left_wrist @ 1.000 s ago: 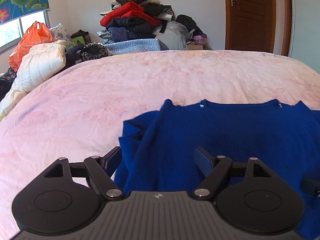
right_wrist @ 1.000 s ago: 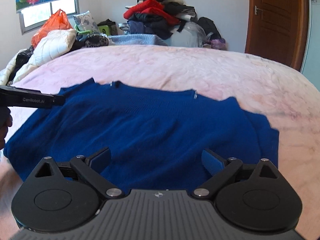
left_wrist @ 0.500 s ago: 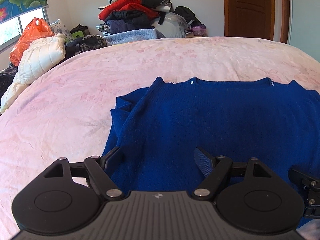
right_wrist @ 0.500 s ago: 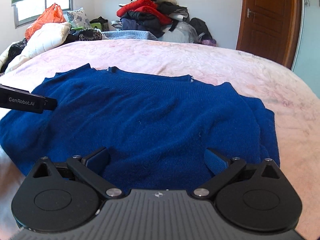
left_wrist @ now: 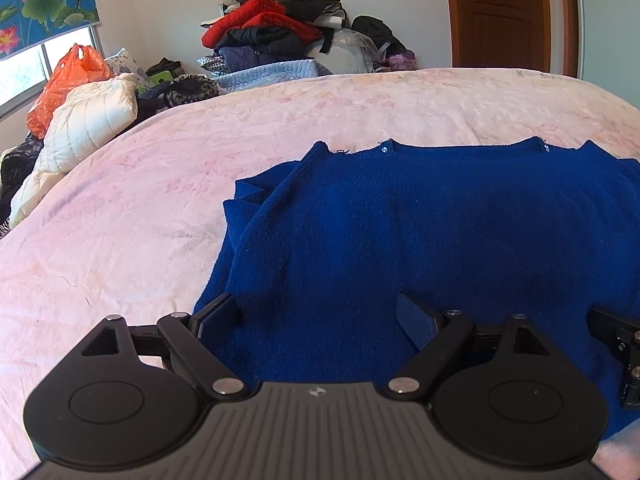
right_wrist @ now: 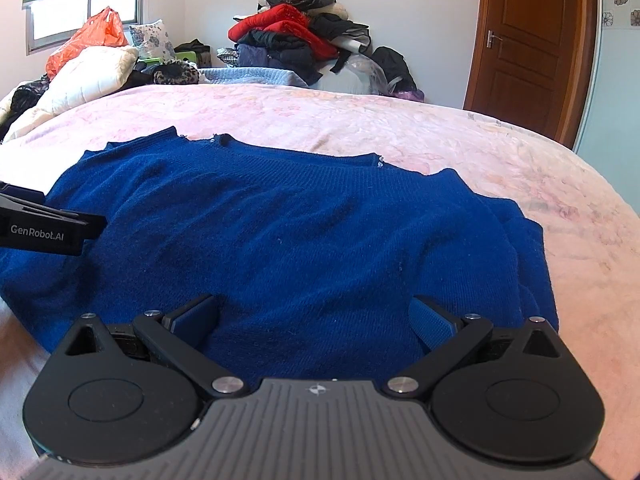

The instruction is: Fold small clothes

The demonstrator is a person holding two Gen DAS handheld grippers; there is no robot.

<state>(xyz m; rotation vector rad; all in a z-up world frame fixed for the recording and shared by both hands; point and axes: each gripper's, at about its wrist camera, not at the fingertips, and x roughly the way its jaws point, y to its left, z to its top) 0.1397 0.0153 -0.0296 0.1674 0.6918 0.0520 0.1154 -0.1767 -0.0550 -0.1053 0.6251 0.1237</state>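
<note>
A dark blue knit sweater lies flat on the pink bedspread, neckline away from me, sleeves folded in at both sides. It also shows in the right wrist view. My left gripper is open and empty, low over the sweater's near left hem. My right gripper is open and empty, low over the near right hem. The left gripper's body shows at the left edge of the right wrist view; the right gripper's body shows at the right edge of the left wrist view.
A pile of clothes is heaped beyond the far end of the bed. A white quilted cushion and an orange plastic bag lie at the far left. A wooden door stands at the right.
Both grippers have drawn back toward the sweater's near hem and dropped lower. Their jaws stay open and the sweater has not moved.
</note>
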